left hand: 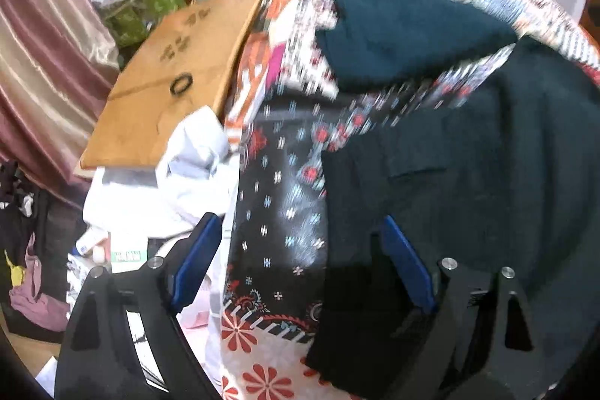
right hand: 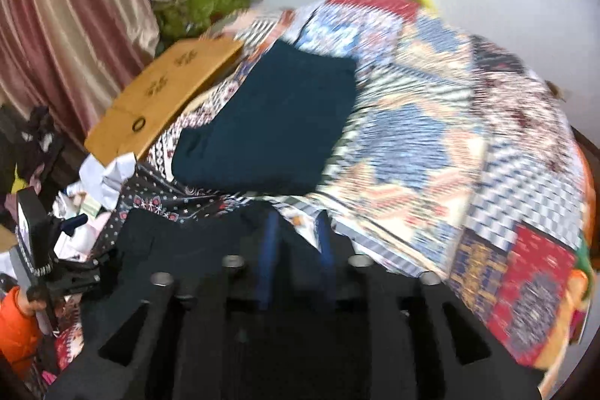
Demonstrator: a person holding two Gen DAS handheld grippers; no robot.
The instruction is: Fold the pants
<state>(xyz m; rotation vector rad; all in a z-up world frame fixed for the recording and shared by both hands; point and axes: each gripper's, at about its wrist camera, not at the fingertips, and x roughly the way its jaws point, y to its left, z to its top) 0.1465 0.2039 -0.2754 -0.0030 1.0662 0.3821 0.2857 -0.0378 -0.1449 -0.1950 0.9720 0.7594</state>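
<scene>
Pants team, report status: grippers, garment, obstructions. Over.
Left gripper open, over black pants. Right gripper narrow, grip unclear. Folded teal garment lies beyond, apart.

blurred patchwork quilt [right hand: 431, 137] (pattern smeared), dark pants [left hand: 468, 175] edge-cropped

1. The pants [left hand: 468, 182] are black or very dark navy and plain.
2. A second folded garment [left hand: 405, 25] is dark teal and plain.
3. The bedspread [right hand: 431, 137] is patchwork: blue, white, red and orange blocks, striped and checked.
4. A dark cloth [left hand: 285, 205] carries small white and blue marks and red flowers; its lower border is white with red flowers.
5. The cardboard [left hand: 180, 70] is tan with black print.
6. The curtain [left hand: 41, 44] is dusty pink with pale stripes.
7. The bag [right hand: 202, 2] is green.
8. The gripper pads [left hand: 198, 261] are blue.
</scene>
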